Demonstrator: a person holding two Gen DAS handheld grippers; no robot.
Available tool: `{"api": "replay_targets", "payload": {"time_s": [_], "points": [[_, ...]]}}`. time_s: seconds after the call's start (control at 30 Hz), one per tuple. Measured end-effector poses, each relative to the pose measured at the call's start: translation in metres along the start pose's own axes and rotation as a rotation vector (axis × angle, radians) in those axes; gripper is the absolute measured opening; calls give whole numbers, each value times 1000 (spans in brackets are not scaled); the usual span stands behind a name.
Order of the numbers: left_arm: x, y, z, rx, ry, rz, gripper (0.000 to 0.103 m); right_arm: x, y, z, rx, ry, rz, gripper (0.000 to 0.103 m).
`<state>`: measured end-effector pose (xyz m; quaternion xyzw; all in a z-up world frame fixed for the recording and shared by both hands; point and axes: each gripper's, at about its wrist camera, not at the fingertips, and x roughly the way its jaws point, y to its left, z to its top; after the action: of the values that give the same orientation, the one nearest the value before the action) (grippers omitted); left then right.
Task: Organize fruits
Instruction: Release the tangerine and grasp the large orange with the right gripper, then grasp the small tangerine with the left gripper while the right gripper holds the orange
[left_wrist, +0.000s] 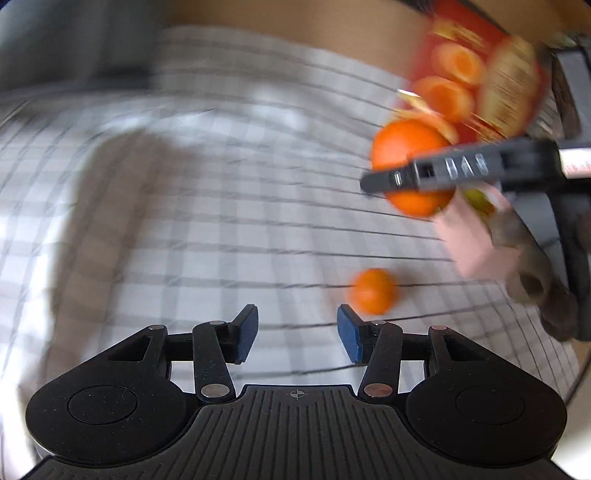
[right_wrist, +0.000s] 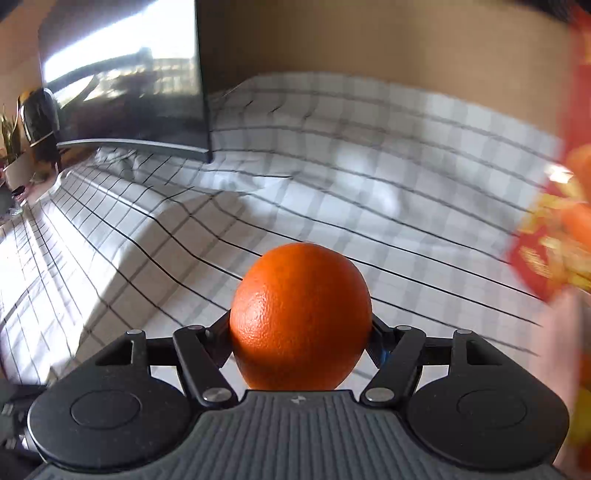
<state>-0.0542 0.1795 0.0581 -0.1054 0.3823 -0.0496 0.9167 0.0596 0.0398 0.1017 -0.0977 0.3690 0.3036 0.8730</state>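
Big orange (right_wrist: 301, 317) is sitting pinched in the right tongs (right_wrist: 301, 332), pads pressing both flanks, riding clear above the checked bedsheet (right_wrist: 332, 155). It's round, so no long axis to line up. Red fruit-print box (left_wrist: 476, 70) is lying just beyond and right of it, contents too blurred to tell. Small orange (left_wrist: 373, 291) is lying loose on the sheet, just ahead-right of the left tongs (left_wrist: 297, 332), which are hanging spread and empty, so the left hand is nearer.
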Motion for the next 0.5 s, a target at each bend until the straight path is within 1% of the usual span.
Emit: {"api": "replay_targets", "payload": {"time_s": [0.1,0.2,0.3,0.37,0.47,0.5], "points": [[20,-32,8,118,15,-37,52,-30,-23,-37,45,12,-77,69],[41,-53,13,190,40,-39,52,-42,-38,-74,90,50,-140,69],[63,-64,16,237,66,-12,52,-43,-50,-104,189,89,-150,69],[74,-64,17,256,92,-7,52,-38,-57,-118,250,108,-156,69],[87,-64,17,285,117,-2,54,-34,-61,-136,300,119,-176,69],[88,-64,17,292,110,-3,53,-34,-61,-141,309,122,-177,69]]}}
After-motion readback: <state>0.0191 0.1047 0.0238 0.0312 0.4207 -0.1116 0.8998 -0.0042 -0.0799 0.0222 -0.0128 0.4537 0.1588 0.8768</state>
